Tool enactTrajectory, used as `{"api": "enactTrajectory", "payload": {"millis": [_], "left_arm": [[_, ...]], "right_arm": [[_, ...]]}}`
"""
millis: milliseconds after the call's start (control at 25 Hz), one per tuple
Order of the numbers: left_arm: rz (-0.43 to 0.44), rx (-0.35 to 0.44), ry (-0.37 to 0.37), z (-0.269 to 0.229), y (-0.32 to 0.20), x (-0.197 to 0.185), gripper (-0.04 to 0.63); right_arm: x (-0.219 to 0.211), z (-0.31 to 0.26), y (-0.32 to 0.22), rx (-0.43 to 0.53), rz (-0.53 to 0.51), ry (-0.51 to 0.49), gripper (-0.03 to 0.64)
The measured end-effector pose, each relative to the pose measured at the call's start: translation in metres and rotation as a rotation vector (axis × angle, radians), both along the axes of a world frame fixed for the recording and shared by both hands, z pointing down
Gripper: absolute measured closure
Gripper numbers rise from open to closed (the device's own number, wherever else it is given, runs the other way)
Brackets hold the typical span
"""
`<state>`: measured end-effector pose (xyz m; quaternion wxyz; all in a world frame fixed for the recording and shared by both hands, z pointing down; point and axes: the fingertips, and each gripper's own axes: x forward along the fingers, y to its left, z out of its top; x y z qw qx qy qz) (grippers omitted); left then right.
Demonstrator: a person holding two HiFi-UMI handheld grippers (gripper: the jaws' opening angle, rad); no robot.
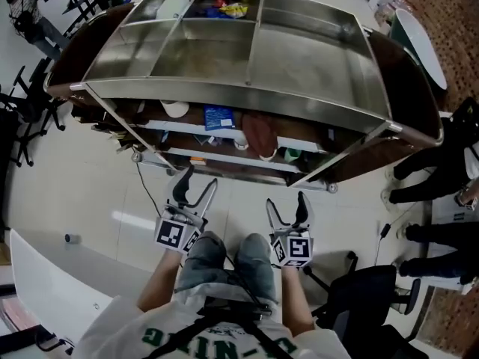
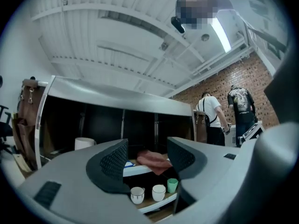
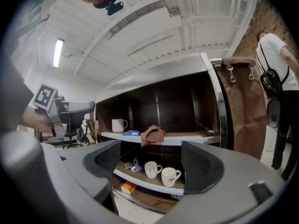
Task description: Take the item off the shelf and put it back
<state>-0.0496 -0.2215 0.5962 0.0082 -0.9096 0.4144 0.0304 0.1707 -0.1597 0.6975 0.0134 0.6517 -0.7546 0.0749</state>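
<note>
We judge nothing done yet: our left gripper (image 1: 198, 179) and right gripper (image 1: 286, 202) hang short of the shelf (image 1: 247, 88), jaws apart and empty, while the brown cloth (image 1: 257, 133), likely our item, lies on its upper board

The floor (image 1: 232, 200) in front of the rack (image 1: 247, 58) is bare, so the way in from the front is open. On the upper shelf (image 3: 194, 138), a mug (image 3: 119, 125) stands at the left end with a blue packet (image 3: 131, 132) beside it. A cloth (image 3: 152, 135) droops over the front edge mid-shelf. Right of the cloth the board is free up to the steel post (image 3: 221, 118). The lower shelf (image 3: 145, 182) has two cups (image 3: 152, 170) in the middle and a purple thing (image 3: 134, 165) to their left, with the cloth hanging above. A chair (image 1: 367, 294) crowds the right side.
</note>
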Motion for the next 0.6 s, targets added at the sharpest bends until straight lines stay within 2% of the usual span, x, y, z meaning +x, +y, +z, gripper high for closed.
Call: {"api": "enactTrajectory", "payload": {"millis": [240,440,600], "left_arm": [[-0.017,0.053,-0.021,0.099,-0.043,-0.006,0.345],[-0.037,0.051,0.007,0.158,-0.073,-0.002,0.345],[-0.035,0.053,-0.009,0.189,-0.077,0.002,0.344]], "right_arm": [[0.010,0.125,-0.064,0.016,0.025,0.011,0.198],[0.013,0.202,-0.115,0.014,0.036,0.059,0.195],[0.015,0.239,-0.152,-0.012,0.095,0.059,0.135]]}}
